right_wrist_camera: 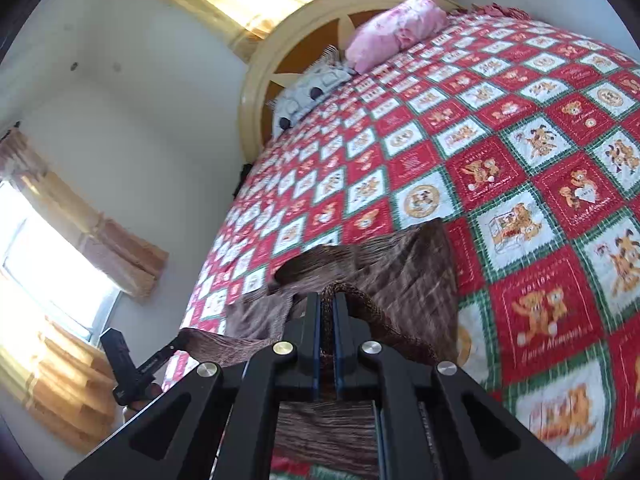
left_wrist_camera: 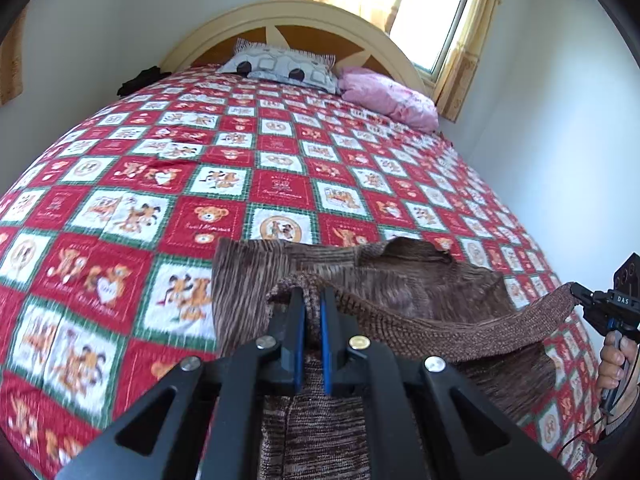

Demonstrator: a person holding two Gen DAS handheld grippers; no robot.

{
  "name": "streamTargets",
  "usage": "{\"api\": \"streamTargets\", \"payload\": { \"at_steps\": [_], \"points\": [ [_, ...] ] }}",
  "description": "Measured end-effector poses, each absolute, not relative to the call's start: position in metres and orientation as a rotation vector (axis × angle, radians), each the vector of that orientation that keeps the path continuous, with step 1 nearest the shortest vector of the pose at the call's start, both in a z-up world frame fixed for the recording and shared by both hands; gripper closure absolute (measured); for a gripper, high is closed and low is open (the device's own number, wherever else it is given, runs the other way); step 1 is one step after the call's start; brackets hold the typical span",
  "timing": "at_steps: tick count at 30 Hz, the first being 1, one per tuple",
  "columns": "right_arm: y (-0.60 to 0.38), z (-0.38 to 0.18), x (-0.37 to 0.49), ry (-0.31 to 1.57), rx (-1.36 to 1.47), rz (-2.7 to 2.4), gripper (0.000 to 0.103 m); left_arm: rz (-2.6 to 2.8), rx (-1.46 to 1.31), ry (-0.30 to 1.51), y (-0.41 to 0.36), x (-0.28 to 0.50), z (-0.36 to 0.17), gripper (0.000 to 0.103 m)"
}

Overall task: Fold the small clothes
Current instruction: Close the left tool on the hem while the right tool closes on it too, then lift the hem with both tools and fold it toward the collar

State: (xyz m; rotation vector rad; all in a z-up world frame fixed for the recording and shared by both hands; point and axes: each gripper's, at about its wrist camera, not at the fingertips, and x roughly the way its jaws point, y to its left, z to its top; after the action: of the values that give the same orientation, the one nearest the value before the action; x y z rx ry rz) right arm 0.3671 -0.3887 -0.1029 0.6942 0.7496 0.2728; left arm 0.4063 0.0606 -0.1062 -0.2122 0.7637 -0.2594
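Note:
A brown knit garment (left_wrist_camera: 400, 276) lies on the bed's near part, its far edge resting on the quilt. Its ribbed hem (left_wrist_camera: 460, 332) is lifted and stretched between both grippers. My left gripper (left_wrist_camera: 312, 294) is shut on one end of that hem. At the far right of the left wrist view, my right gripper (left_wrist_camera: 576, 294) is shut on the other end, with a hand (left_wrist_camera: 612, 364) on its handle. In the right wrist view the right gripper (right_wrist_camera: 328, 298) pinches the hem over the garment (right_wrist_camera: 400, 264), and the left gripper (right_wrist_camera: 180, 340) holds the cloth at lower left.
The bed has a red, white and green teddy-bear quilt (left_wrist_camera: 200, 184). A grey patterned pillow (left_wrist_camera: 280, 66) and a pink pillow (left_wrist_camera: 388, 96) lie by the curved headboard (left_wrist_camera: 280, 16). A dark item (left_wrist_camera: 140, 78) sits at the far left corner. A wall (left_wrist_camera: 560, 140) runs along the bed's right side.

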Motion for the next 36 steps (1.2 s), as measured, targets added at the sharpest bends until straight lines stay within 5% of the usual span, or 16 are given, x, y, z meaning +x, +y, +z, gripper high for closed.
{"api": "streamTargets", "payload": {
  "at_steps": [14, 16, 18, 20, 26, 31, 36],
  "points": [
    [-0.431, -0.184, 0.484, 0.946, 0.851, 0.089, 0.097, -0.132, -0.208, 0.867, 0.062, 0.497, -0.148, 0.094],
    [-0.438, -0.187, 0.492, 0.922, 0.875, 0.044, 0.090, -0.081, -0.231, 0.854, 0.072, 0.503, -0.147, 0.094],
    [-0.438, -0.182, 0.493, 0.895, 0.845, 0.019, 0.059, -0.065, -0.262, 0.846, 0.082, 0.501, -0.147, 0.094],
    [-0.431, -0.173, 0.487, 0.875, 0.778, 0.012, 0.042, -0.057, -0.235, 0.833, 0.084, 0.491, -0.144, 0.090],
    [-0.386, -0.148, 0.457, 0.838, 0.457, 0.079, 0.042, -0.100, -0.041, 0.781, 0.064, 0.447, -0.139, 0.046],
    [-0.342, -0.152, 0.452, 0.885, 0.291, 0.138, 0.042, -0.129, 0.171, 0.809, 0.026, 0.450, -0.151, 0.045],
    [-0.333, -0.154, 0.467, 0.870, 0.080, -0.032, 0.043, -0.117, 0.101, 0.845, 0.028, 0.488, -0.156, 0.050]
  ]
}}
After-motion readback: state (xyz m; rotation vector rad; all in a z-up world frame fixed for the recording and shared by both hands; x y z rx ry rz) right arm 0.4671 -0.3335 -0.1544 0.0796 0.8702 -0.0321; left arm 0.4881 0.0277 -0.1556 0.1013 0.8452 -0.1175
